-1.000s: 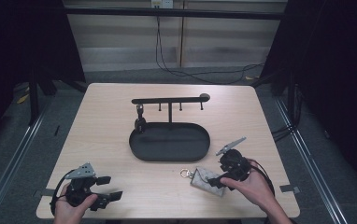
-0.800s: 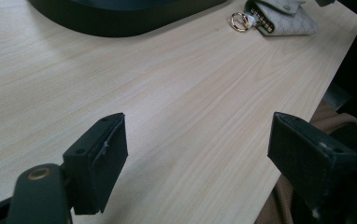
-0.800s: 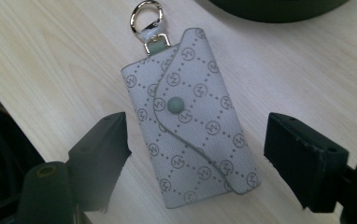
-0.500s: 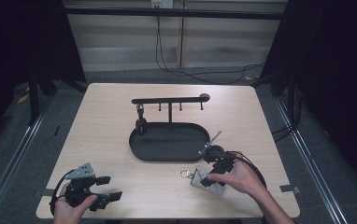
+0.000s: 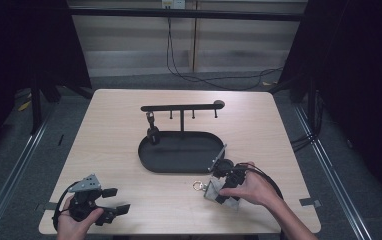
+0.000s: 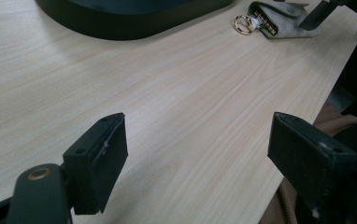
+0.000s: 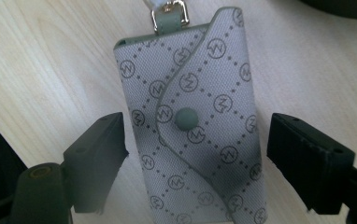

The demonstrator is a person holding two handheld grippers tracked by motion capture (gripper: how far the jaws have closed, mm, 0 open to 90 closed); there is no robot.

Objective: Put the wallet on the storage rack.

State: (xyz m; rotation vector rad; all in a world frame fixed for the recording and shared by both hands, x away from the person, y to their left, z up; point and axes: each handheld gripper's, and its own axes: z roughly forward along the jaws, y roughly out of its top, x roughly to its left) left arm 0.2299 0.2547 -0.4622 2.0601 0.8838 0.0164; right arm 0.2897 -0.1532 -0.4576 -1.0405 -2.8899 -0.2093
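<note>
Grey key pouch (image 7: 193, 126) flat on wooden table (image 5: 109, 135), between right gripper (image 7: 195, 154) jaws, which have just been opening, pads clear; left gripper (image 6: 195, 158) released; dark room.

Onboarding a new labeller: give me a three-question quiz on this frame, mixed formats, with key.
1. True or false: the right gripper has its fingers pressed shut on the grey key pouch.
2. Multiple choice: the gold ring on the pouch lies A) inside the black tray, B) on the table just in front of the tray, C) on a peg of the rack.
3. Fill in: the pouch's flap is closed by a round ____.

Key: 1 false, the fingers stand apart either side of the pouch, which lies flat on the table; 2 B; 3 snap button.
</note>
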